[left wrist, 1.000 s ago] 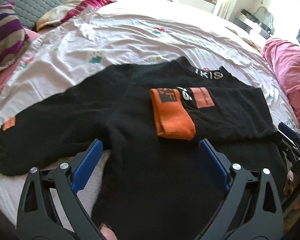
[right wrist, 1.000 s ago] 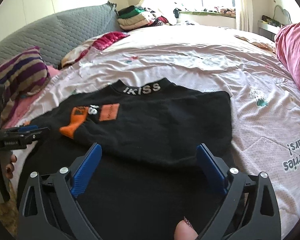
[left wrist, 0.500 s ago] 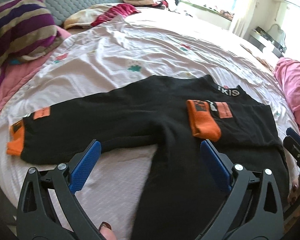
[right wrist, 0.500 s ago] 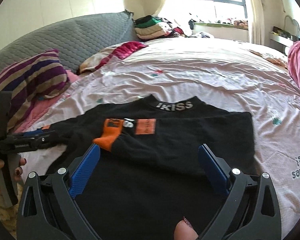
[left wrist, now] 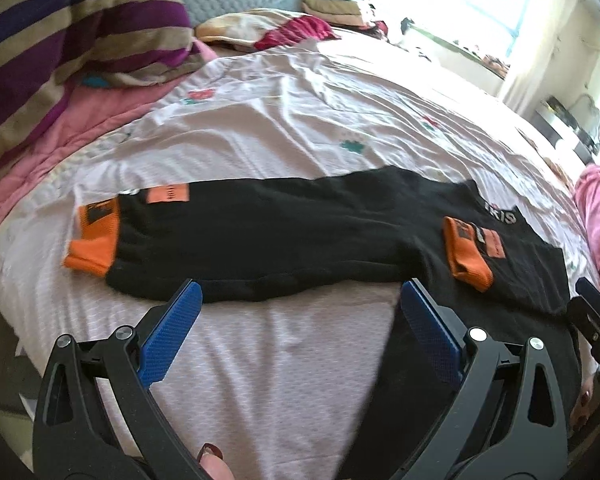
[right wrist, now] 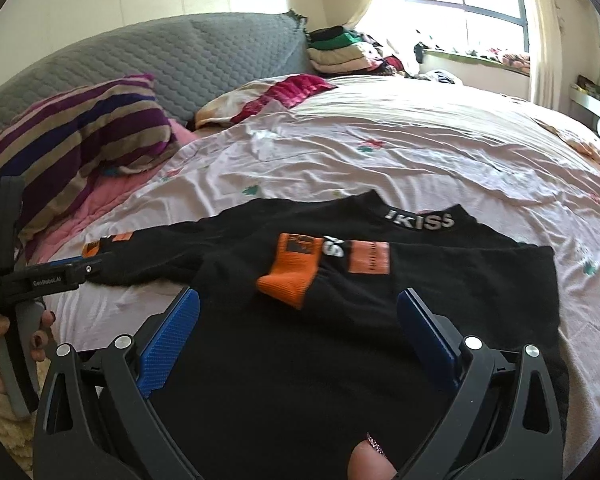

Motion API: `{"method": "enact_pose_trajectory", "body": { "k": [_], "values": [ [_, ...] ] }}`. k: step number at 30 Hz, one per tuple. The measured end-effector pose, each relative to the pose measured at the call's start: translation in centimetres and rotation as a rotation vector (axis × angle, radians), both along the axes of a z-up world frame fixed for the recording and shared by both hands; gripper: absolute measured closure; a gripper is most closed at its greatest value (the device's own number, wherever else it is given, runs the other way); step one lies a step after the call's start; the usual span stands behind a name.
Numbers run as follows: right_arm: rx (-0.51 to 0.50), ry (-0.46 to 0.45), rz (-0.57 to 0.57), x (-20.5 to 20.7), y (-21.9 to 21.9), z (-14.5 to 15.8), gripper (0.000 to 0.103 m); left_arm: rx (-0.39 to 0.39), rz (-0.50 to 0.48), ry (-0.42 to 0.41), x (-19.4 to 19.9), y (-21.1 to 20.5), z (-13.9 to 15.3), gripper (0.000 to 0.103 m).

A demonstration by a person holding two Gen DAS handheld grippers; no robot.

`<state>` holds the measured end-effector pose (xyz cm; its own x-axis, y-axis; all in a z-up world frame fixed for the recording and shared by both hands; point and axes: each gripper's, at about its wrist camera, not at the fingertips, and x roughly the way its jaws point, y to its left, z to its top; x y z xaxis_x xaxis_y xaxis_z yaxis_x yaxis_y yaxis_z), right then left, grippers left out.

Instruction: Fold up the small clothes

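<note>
On the bed sheet a black sweater lies flat, collar lettering toward the window side. One sleeve is folded across the chest, its orange cuff resting on the body just beside an orange patch. Other sleeve extends straight out toward the pillow side, orange cuff at its end flat on the sheet. Left gripper: fingers spread wide, holding nothing, hovering over bare sheet just below the extended sleeve. Versus 0.5 s ago the left view has swung further along that sleeve; the far cuff now sits well inside the frame, and the folded cuff has shifted to the right edge. Right gripper: fingers also wide apart, empty, above the sweater's lower body; view nearly unchanged, slightly closer. Striped pillow and grey headboard lie beyond the sheet, a stack of folded clothes by the window.
</note>
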<state>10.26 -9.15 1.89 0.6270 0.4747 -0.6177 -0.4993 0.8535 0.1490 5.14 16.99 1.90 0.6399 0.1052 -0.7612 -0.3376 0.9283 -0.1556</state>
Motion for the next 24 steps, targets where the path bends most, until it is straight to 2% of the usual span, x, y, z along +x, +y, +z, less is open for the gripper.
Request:
{"method": "enact_pose_trajectory", "body": {
  "k": [9,24],
  "values": [
    [0.002,0.004,0.07,-0.4,5.1,0.3,0.005,0.019,0.101,-0.001,-1.1,3.2,0.1,0.01],
    [-0.023,0.015,0.179,-0.9,11.8,0.0,0.005,-0.042,0.22,0.027,-2.7,8.1,-1.0,0.01]
  ]
}}
